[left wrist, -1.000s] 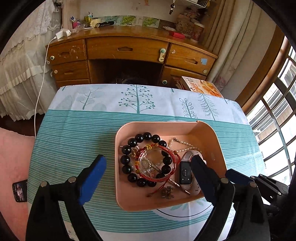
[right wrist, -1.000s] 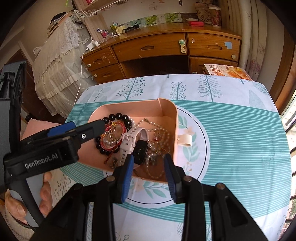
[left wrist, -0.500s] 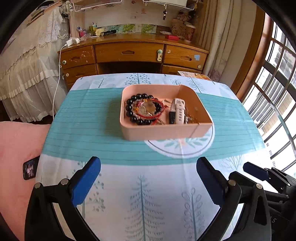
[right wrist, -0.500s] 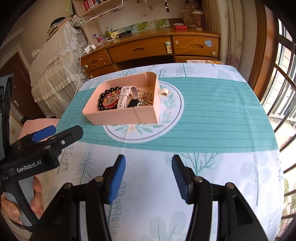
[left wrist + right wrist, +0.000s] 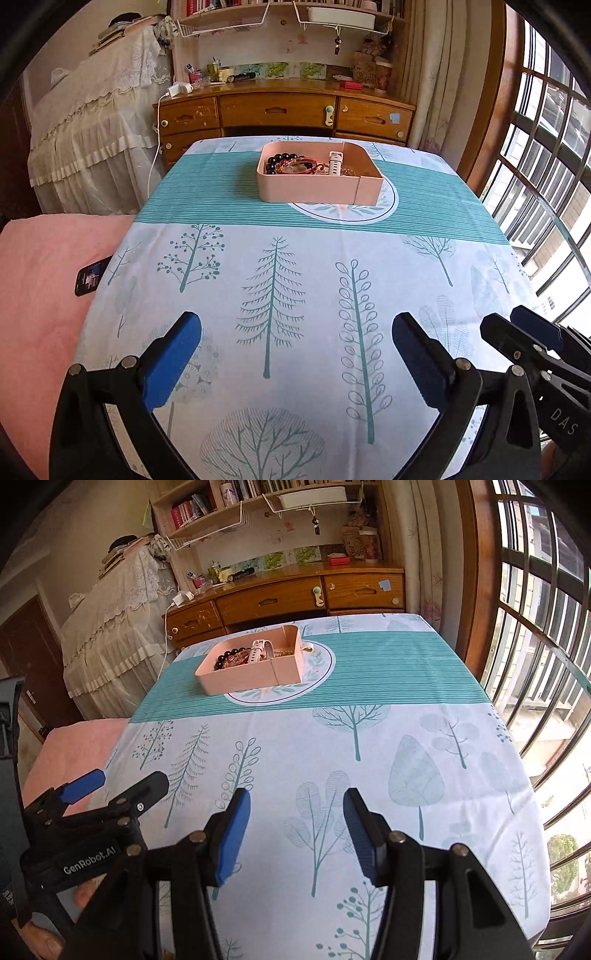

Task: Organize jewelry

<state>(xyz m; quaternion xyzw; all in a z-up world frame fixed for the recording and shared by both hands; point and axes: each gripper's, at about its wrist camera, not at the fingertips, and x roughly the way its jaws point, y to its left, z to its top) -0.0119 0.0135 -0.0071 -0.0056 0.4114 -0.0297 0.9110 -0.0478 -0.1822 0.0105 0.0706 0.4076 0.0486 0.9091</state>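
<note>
A pink box [image 5: 314,186] stands on the far half of the table, on a round leaf print. It holds a black bead bracelet [image 5: 275,162], a red bracelet [image 5: 299,164], a white watch [image 5: 335,162] and pearl chains. It also shows in the right wrist view [image 5: 251,672]. My left gripper [image 5: 295,343] is open and empty, low over the near table edge, far from the box. My right gripper [image 5: 295,819] is open and empty, also at the near edge. The left gripper shows in the right wrist view [image 5: 122,786].
The table carries a tree-print cloth [image 5: 295,277]. A pink cushion [image 5: 40,280] with a black phone [image 5: 90,276] lies at the left. A wooden desk [image 5: 280,110] stands behind the table. Barred windows [image 5: 546,177] are at the right. A small white ring [image 5: 308,648] lies beside the box.
Both grippers have pulled back from over the box to the near edge of the table. The box and jewelry stay where they were. The right gripper's jaws have opened wider.
</note>
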